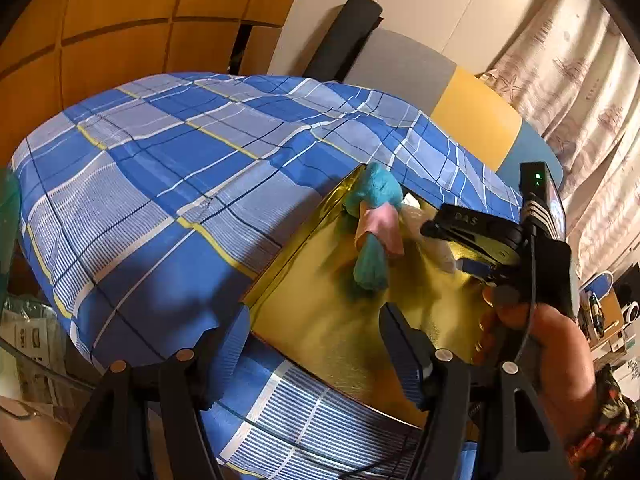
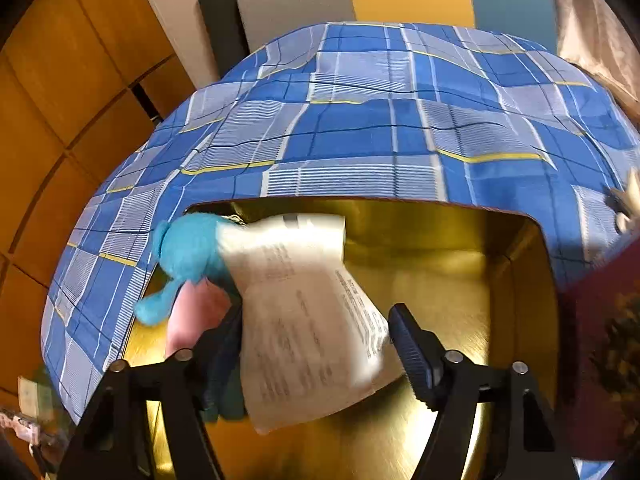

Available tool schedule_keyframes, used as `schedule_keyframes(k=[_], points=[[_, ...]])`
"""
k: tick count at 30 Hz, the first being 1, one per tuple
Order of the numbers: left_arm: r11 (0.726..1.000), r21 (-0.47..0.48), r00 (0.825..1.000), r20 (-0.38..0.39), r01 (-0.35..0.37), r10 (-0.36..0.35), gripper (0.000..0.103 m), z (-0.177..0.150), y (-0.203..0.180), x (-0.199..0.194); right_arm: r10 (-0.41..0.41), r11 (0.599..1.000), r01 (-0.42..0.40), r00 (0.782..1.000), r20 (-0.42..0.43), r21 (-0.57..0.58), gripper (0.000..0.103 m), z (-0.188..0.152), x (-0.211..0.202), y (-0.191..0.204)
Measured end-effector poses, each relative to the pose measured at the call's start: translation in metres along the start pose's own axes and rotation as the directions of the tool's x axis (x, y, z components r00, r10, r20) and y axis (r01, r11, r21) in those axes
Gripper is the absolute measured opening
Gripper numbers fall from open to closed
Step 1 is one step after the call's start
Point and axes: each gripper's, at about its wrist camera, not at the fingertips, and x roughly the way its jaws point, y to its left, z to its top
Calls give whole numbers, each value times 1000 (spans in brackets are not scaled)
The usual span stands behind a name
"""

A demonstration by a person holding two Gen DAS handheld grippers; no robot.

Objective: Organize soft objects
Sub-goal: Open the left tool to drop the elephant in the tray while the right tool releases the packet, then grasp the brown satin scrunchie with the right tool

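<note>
Now a gold box (image 2: 460, 280) sits on a bed covered by a blue plaid sheet (image 1: 168, 184), its shiny inside open to both views. Inside it, against the wall nearest the sheet, lies a teal plush toy (image 2: 188, 252) with a pink cloth (image 2: 196, 312) wrapped round its middle. A white printed pouch (image 2: 304, 312) rests partly over the toy and slopes down onto the box floor.

From the right wrist view, the right hand-held gripper (image 2: 316, 344) hangs over the box with its jaws spread. The pouch lies between the two fingers; the right finger stands clear of it, while the left finger sits close beside the pouch and the pink cloth, and whether it touches them cannot be told. No pinch shows.

From the left wrist view, the left hand-held gripper (image 1: 316, 344) is also spread wide and holds nothing; one finger is over the sheet at the box edge, the other over the gold floor. Across the box, the right one shows again, gripped by a hand (image 1: 556, 344) with a flowered sleeve (image 1: 612, 420). Beyond the bed stand wooden panels (image 1: 100, 20) and a curtain (image 1: 580, 80).
</note>
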Motion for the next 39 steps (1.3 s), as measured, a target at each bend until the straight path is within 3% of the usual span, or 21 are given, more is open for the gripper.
schedule_keyframes(k=[5, 8, 12, 16, 20, 28, 34, 39], points=[[999, -21, 999, -28, 24, -25, 67, -6, 1, 5, 44, 998, -43, 999, 31, -43, 79, -7, -17, 5], [998, -25, 998, -43, 53, -54, 67, -10, -3, 7, 121, 992, -120, 992, 30, -42, 80, -18, -38, 3], [996, 12, 995, -45, 85, -85, 67, -17, -16, 5, 196, 974, -189, 979, 51, -123, 81, -39, -80, 5], [992, 48, 992, -44, 121, -119, 67, -25, -33, -1, 243, 957, -219, 964, 111, -190, 83, -60, -125, -4], [978, 125, 986, -27, 166, -164, 67, -36, -56, -12, 246, 950, -195, 949, 198, -244, 86, -81, -171, -24], [927, 254, 961, -61, 276, -270, 67, -67, -104, -27, 126, 982, -70, 933, 337, -174, 88, -111, -234, -112], [863, 347, 930, -138, 368, -341, 67, -103, -149, -34, -15, 1000, 18, 943, 333, -6, 89, -132, -248, -203], [809, 366, 886, -244, 461, -395, 67, -138, -188, -35, -127, 985, 90, 957, 260, 150, 89, -156, -243, -286]])
